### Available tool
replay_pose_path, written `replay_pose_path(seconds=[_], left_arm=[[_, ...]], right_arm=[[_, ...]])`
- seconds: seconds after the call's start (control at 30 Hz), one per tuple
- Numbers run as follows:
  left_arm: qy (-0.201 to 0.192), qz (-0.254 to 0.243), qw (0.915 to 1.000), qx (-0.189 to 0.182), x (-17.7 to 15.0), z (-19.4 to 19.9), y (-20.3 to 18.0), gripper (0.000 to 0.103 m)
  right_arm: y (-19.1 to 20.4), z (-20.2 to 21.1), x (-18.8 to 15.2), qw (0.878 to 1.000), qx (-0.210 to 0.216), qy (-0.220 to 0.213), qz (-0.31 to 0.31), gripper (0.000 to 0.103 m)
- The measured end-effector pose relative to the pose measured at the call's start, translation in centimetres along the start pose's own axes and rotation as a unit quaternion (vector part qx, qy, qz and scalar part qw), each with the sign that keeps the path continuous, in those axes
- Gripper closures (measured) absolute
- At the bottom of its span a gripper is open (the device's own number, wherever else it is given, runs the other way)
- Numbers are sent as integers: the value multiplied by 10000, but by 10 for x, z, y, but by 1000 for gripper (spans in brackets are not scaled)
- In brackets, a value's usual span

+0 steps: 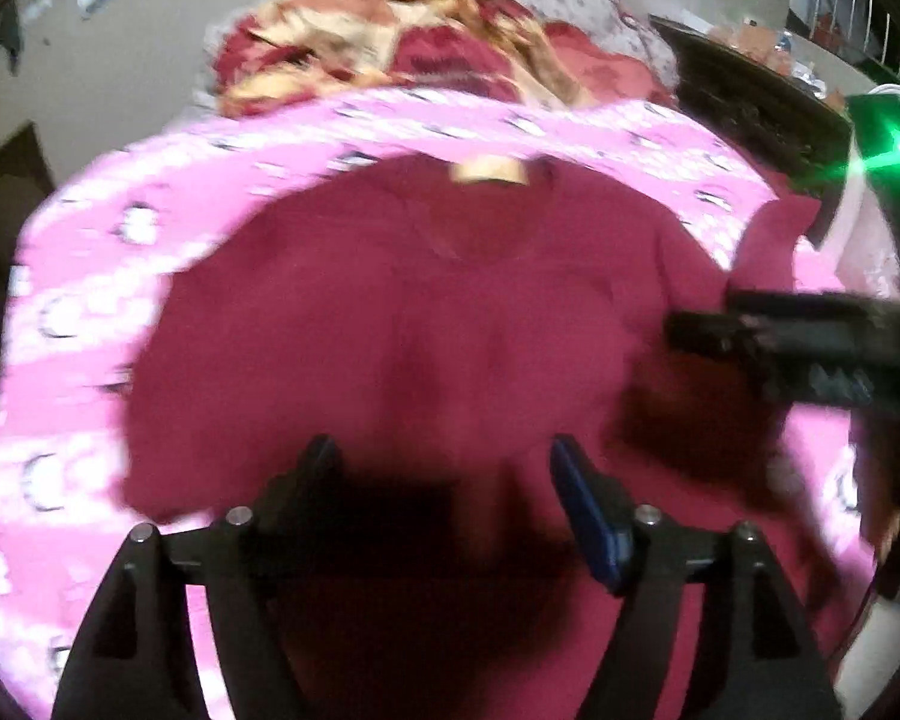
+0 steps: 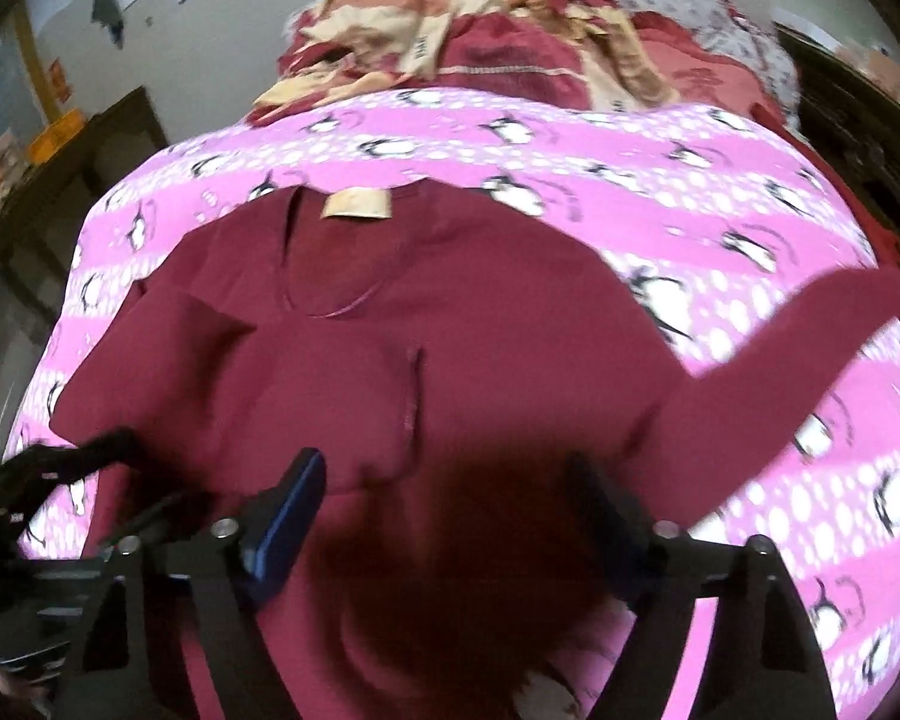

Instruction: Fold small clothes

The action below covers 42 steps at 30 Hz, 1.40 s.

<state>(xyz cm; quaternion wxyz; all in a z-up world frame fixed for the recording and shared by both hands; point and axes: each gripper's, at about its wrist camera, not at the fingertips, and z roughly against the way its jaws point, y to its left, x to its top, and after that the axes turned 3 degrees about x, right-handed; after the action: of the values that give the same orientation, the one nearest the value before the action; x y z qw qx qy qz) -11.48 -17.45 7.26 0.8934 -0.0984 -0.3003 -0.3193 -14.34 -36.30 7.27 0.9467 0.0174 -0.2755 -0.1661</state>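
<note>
Shirt (image 2: pixel 450 372) lies flat on pink sheet (image 2: pixel 660 180), margins bare; left tool (image 1: pixel 444 480) and right tool (image 2: pixel 450 492) spread, pinching nothing.

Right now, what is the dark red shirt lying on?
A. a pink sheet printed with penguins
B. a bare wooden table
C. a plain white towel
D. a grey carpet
A: the shirt lies spread flat on the pink penguin-print sheet, which shows around it.
</note>
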Motion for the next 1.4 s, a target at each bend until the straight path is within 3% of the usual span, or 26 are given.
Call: replay_pose_path(seconds=[0.13,0.23,0.27,0.4,0.53,0.7,0.93,1.03,1.1,1.13,1.17,1.2,1.27,1.4], left_arm=[[35,192,9978,629,-21,12,44,30],[280,428,9940,966,-35,4,71,30],[355,560,9924,1034,-38,0,79,30],[498,1123,9860,1127,-43,-11,105,30],[523,1345,9831,1130,-44,-19,117,30],[547,1493,9812,1093,-39,-25,123,30],[716,1536,9789,1140,-44,-31,123,30],[731,1619,9782,1080,-43,-32,124,30],[666,1599,9793,1050,-41,-29,124,30],[619,1568,9803,1025,-41,-27,123,30],[591,1536,9812,1008,-40,-26,122,30],[579,1473,9825,984,-38,-27,121,30],[599,1385,9837,974,-36,-30,119,30],[578,1320,9870,713,-34,-35,116,30]], right_arm=[[15,-25,14,9997,23,60,232,27],[21,-55,22,9990,-98,247,364,59],[21,-62,23,9989,-91,297,352,79],[18,-57,25,9991,-94,151,377,98],[-1,-6,33,9990,95,-418,159,99],[-32,35,41,9969,-183,-764,-69,99],[-79,30,36,9930,-920,-540,-500,99],[-80,5,30,9926,-1148,-52,-392,98],[-75,9,30,9906,-1307,-167,-377,95],[-69,16,33,9918,-1154,-345,-423,93],[-60,22,38,9945,-803,-513,-427,85],[-50,24,42,9964,-513,-569,-361,68],[-11,20,55,9984,183,-527,-6,45],[68,-6,76,9898,1229,-283,670,45]])
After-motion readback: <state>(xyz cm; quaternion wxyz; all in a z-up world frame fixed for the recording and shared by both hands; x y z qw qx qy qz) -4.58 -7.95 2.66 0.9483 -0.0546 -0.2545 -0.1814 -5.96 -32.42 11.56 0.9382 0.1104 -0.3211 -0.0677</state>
